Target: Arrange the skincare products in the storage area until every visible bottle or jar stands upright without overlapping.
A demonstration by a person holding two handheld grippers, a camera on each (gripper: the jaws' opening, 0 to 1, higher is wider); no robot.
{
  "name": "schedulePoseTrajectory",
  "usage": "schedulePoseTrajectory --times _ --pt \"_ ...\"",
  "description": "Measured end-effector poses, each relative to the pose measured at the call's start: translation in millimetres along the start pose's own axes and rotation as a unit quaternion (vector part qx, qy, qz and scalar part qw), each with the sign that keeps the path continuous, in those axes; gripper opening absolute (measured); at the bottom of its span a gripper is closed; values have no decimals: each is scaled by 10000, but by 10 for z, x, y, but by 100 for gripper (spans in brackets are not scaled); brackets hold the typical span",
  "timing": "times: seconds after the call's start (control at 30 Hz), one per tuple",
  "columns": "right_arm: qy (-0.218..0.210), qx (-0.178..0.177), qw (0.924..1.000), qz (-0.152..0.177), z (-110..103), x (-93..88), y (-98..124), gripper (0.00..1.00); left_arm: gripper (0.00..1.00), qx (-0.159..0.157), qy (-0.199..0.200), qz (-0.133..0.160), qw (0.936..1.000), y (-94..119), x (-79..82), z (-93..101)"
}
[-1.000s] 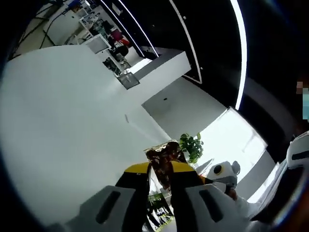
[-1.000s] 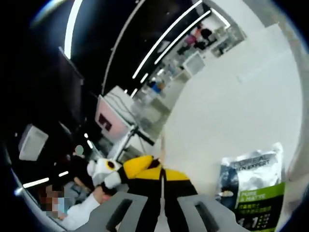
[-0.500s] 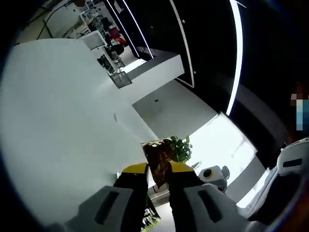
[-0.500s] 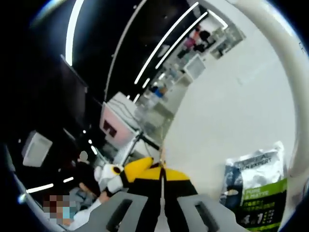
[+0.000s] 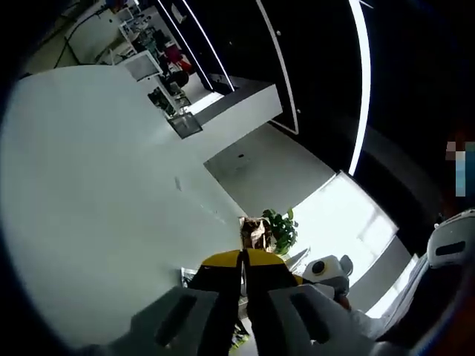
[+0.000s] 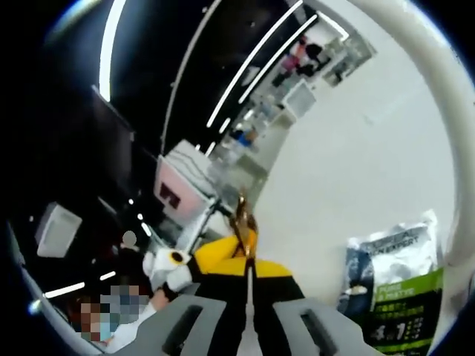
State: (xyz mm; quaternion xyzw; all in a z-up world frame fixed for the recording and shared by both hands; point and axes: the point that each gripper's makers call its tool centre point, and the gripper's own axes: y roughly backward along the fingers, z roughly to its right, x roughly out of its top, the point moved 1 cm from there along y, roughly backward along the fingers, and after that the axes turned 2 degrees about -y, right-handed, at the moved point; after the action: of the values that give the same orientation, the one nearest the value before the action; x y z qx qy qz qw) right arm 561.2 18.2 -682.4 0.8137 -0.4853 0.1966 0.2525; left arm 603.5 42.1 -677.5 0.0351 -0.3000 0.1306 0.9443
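My left gripper (image 5: 243,257) points up into the room with its yellow-tipped jaws pressed together. A small crumpled brown sachet (image 5: 256,231) sticks out just past the tips. In the right gripper view my right gripper (image 6: 249,261) is also shut. A thin brown-gold packet (image 6: 243,216), seen almost edge-on, rises from between its tips. A white and green sachet (image 6: 393,285) printed with "Men Expert" hangs at the lower right of that view. The right gripper (image 5: 329,269) shows in the left gripper view, and the left gripper (image 6: 172,267) in the right gripper view.
A white ceiling or wall surface (image 5: 96,185) spans both views, crossed by dark bands with light strips (image 5: 364,81). A green plant (image 5: 282,230) shows behind the brown sachet. Shelving and desks (image 6: 245,141) lie far off. A person in a white sleeve (image 6: 137,326) is at the lower left.
The left jaws were apart around the brown sachet and have now closed, and the sachet looks smaller and crumpled. In the right gripper view the thin packet has turned, showing more brown-gold surface.
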Motion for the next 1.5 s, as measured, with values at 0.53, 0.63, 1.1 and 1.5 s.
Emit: schedulePoseTrajectory --times 0.53,0.63,1.1,1.5 --pt "356 -302 9982 -377 182 -191 29 0 0 688 -362 -468 9959 64 -85 -371" --pt "445 -332 9976 -419 196 -199 21 0 0 784 -415 -577 9944 68 -100 -433" --pt "1217 -625 9871 -834 355 -354 -15 0 0 1374 -1013 -1348 9761 63 -315 -737" --pt "2407 -995 9588 -1137 546 -433 -132 8 1 1578 -1278 -1751 9634 66 -438 -845"
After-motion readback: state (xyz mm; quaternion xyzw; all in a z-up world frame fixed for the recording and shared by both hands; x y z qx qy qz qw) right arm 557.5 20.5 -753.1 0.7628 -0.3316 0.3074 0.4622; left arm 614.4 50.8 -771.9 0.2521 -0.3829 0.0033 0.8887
